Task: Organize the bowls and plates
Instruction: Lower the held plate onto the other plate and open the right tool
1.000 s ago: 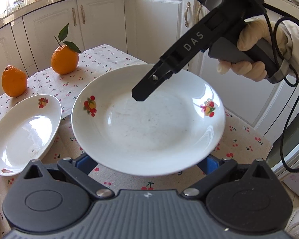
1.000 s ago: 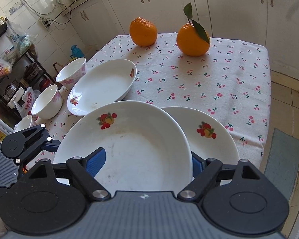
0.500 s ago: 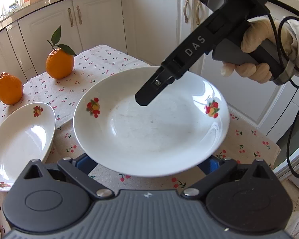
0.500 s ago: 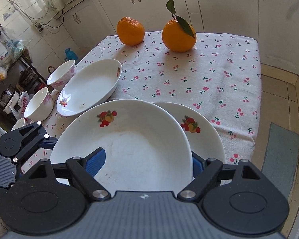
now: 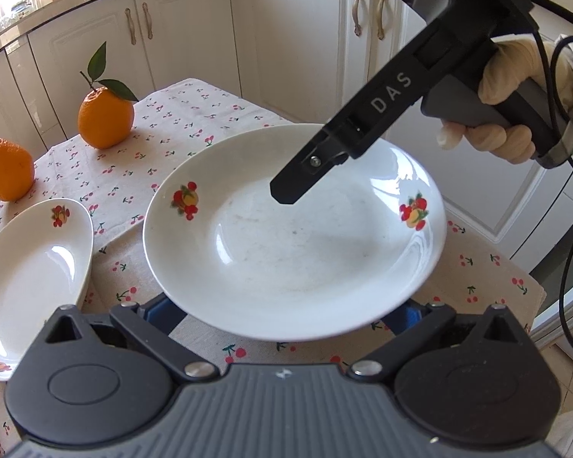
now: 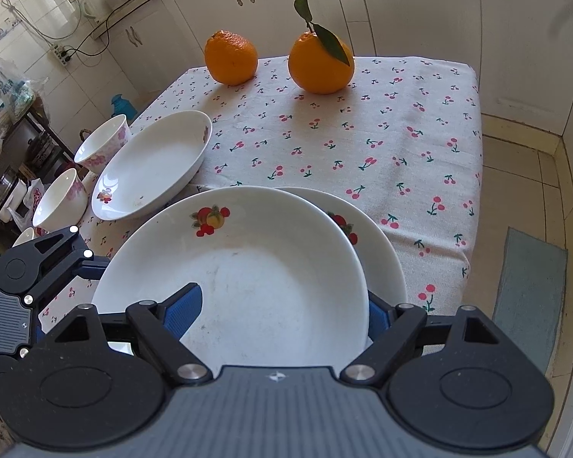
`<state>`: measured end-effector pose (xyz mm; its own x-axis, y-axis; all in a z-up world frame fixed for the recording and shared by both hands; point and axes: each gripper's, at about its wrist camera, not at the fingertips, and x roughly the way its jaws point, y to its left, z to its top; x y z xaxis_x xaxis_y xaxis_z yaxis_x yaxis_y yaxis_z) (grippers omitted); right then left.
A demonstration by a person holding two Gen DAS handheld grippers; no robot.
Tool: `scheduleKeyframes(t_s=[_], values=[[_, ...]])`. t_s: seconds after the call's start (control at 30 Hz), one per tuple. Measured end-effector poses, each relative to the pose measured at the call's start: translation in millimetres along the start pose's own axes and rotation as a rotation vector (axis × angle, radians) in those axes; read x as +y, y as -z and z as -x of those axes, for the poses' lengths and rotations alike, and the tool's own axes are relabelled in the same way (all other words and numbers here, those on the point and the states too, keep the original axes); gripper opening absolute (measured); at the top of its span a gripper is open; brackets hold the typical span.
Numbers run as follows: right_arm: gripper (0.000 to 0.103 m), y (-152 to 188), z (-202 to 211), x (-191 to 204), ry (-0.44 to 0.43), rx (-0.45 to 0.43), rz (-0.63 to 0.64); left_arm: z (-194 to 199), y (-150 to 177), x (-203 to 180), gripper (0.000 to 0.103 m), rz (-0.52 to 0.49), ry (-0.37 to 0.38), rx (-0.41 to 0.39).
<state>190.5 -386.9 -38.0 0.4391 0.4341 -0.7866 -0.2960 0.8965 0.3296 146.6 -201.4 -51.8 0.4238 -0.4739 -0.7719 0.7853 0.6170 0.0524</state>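
Left side first: my left gripper (image 5: 282, 315) stands wide, its blue tips tucked under the near rim of the fruit-print plate (image 5: 294, 252), and I cannot tell whether they press on anything.

My right gripper (image 6: 280, 309) is partly closed and has that plate: one blue pad lies inside the well, the other sits past the right rim. The plate hangs over the cherry-print surface (image 6: 363, 133), overlapping a second plate (image 6: 378, 252) that lies there.

Counting: two round plates, one oval dish (image 6: 152, 164), two pink-flowered bowls (image 6: 103, 141) (image 6: 59, 200), two oranges (image 5: 7, 170) (image 5: 105, 118), one of them leafed.

Only the right wrist view shows the lower plate and the bowls. Only the left view shows the gloved hand (image 5: 504, 114) on the right gripper's handle.
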Motion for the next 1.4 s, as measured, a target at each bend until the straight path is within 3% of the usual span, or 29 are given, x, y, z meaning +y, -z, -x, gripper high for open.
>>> scheduleKeyframes(t_s=[1.03,1.4], values=[[0.093,21.7,29.4,7.7,0.091,-0.016,-0.035,0.7,5.8,3.0,0.103,0.033,0.043,-0.051],[0.1,24.1,27.4,20.8,0.148,0.009,-0.063,2.2,8.3,3.0,0.103,0.064,0.038,-0.073]])
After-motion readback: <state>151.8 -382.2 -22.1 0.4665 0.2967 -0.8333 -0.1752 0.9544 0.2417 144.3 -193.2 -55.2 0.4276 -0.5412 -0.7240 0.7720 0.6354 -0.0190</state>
